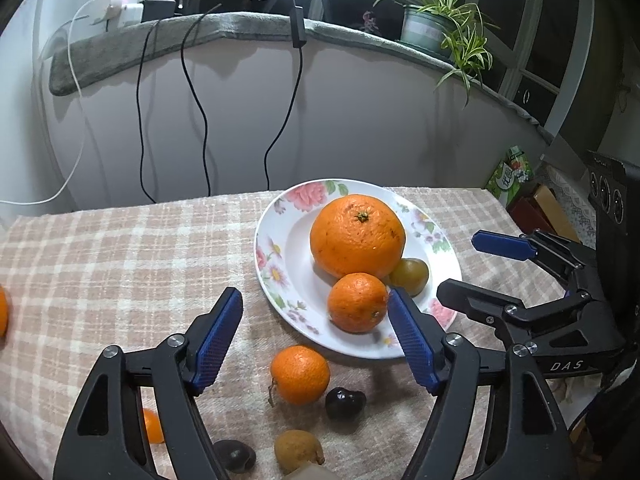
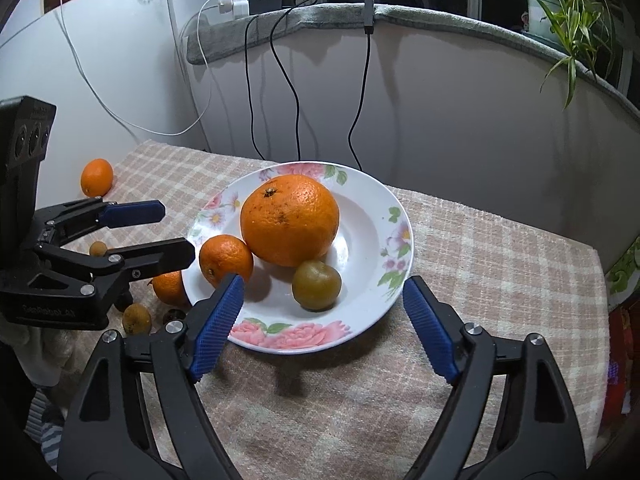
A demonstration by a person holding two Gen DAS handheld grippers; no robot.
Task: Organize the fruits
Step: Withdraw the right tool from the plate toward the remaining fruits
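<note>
A floral white plate (image 1: 276, 240) (image 2: 372, 216) holds a big orange (image 1: 357, 235) (image 2: 289, 219), a small mandarin (image 1: 357, 302) (image 2: 226, 260) and a greenish-brown fruit (image 1: 409, 276) (image 2: 316, 285). My left gripper (image 1: 316, 320) is open and empty, above the cloth beside the plate's near-left rim. Below it lie a mandarin (image 1: 300, 375) (image 2: 170, 287), a dark fruit (image 1: 345, 403), a brown longan (image 1: 298, 451) (image 2: 137, 318) and another dark fruit (image 1: 235, 455). My right gripper (image 2: 324, 304) is open and empty, over the plate's near rim; it also shows in the left wrist view (image 1: 464, 268).
Another mandarin (image 2: 97, 177) (image 1: 2, 314) lies at the far left of the checked tablecloth (image 1: 120, 264) (image 2: 480, 264). A small orange fruit (image 1: 153, 426) sits behind my left finger. Cables hang down the wall behind; a potted plant (image 1: 440, 24) stands on the ledge. Boxes (image 1: 532, 204) stand right of the table.
</note>
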